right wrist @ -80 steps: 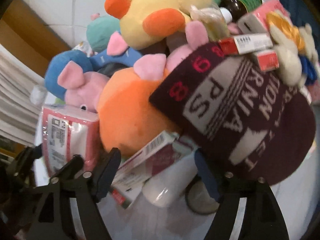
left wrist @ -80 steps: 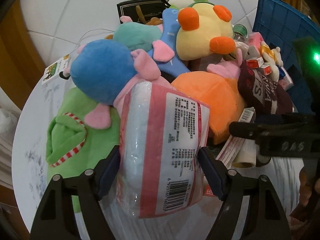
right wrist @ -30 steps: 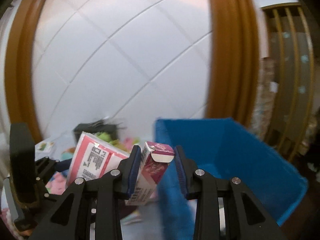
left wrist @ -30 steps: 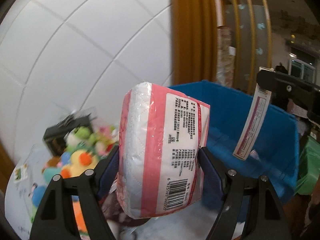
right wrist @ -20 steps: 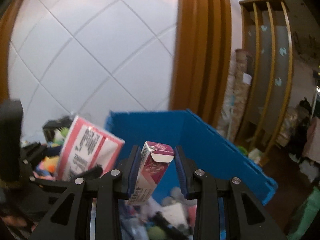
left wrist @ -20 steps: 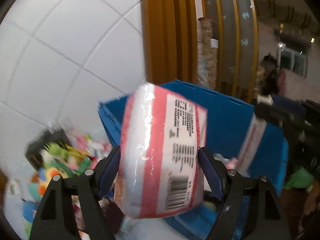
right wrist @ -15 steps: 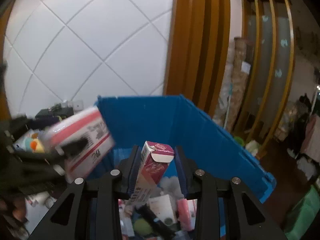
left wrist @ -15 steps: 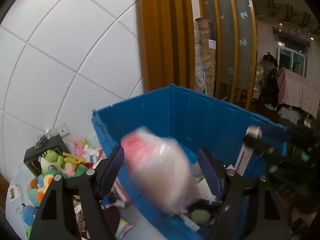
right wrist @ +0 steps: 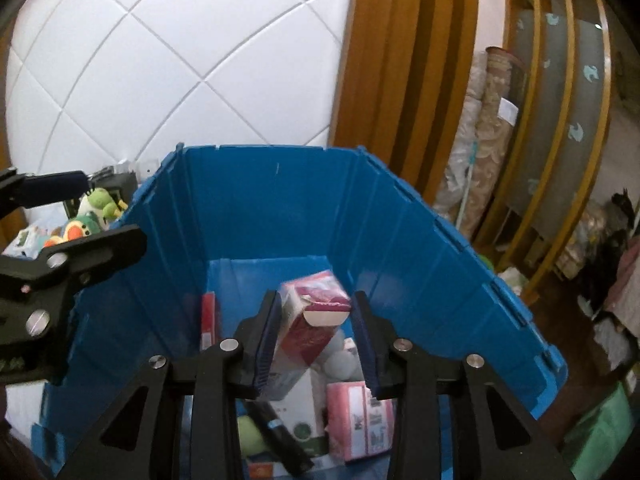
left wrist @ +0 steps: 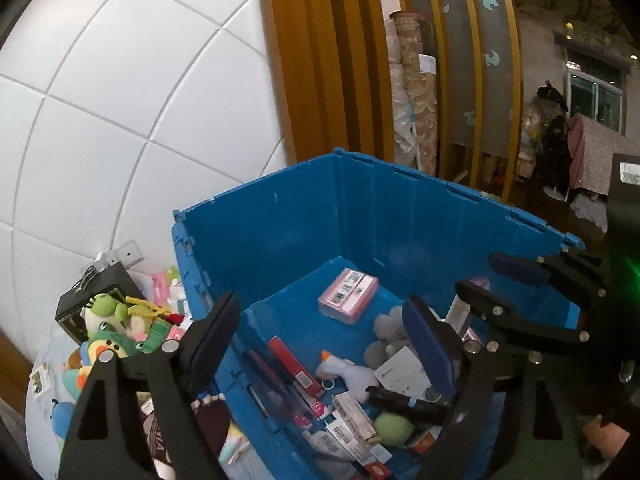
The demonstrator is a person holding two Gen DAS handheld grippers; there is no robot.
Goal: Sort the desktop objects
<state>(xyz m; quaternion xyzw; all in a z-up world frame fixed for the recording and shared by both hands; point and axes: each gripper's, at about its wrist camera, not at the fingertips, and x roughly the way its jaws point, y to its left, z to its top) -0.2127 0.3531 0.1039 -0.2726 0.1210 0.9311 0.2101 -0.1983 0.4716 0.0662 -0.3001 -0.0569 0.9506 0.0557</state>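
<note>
My left gripper (left wrist: 320,304) hangs over the blue crate (left wrist: 280,240) with its jaws opening and nothing between them. The pink-and-white tissue pack (left wrist: 348,296) lies on the crate floor near the far wall. My right gripper (right wrist: 316,320) points down into the crate (right wrist: 260,208). A dark red and white carton (right wrist: 312,328) stands tilted between its pads, which touch it on both sides while the jaws start opening. The left wrist view shows the right gripper (left wrist: 480,280) at the crate's right side.
The crate floor holds several small boxes, a black tube (left wrist: 408,400), a green ball (left wrist: 394,428) and a grey plush (left wrist: 388,332). A pile of plush toys (left wrist: 104,332) lies on the table left of the crate. White tiled wall and wooden slats stand behind.
The tissue pack left my left gripper and dropped into the crate; those jaws now stand empty and wider. Both grippers swung from the toy pile over the crate, the right sinking with its carton.
</note>
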